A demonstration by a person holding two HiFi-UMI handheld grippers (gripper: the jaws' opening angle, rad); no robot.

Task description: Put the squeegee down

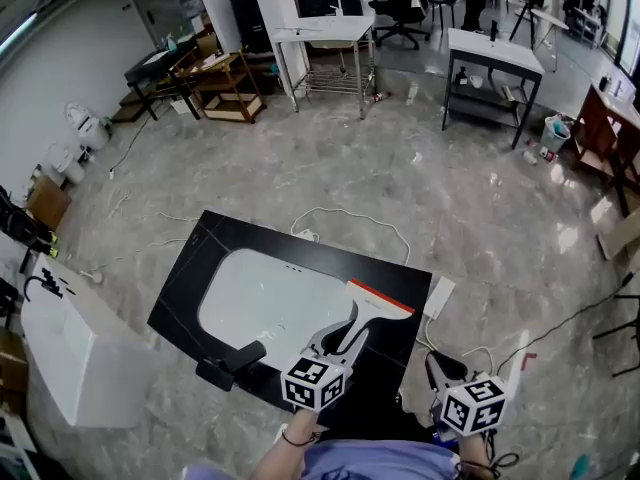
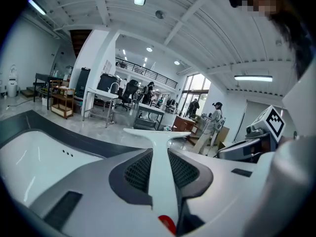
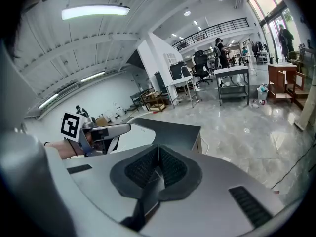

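A white squeegee (image 1: 366,310) with a red-edged blade is clamped by its handle in my left gripper (image 1: 345,334). It hangs over the right part of the black table (image 1: 230,243), just past the white panel (image 1: 265,303) set into the tabletop. In the left gripper view the squeegee handle (image 2: 159,149) runs straight out between the pads, and the left gripper (image 2: 159,171) is shut on it. My right gripper (image 1: 433,361) hovers off the table's right front corner, and the right gripper (image 3: 158,168) is shut with nothing in it. The left gripper (image 3: 102,132) shows at the left of the right gripper view.
A black block-shaped tool (image 1: 231,363) lies at the table's front-left edge. A white cabinet (image 1: 70,353) stands to the left. A white power strip (image 1: 438,296) and cables (image 1: 350,216) lie on the floor round the table. Desks and shelves stand further back.
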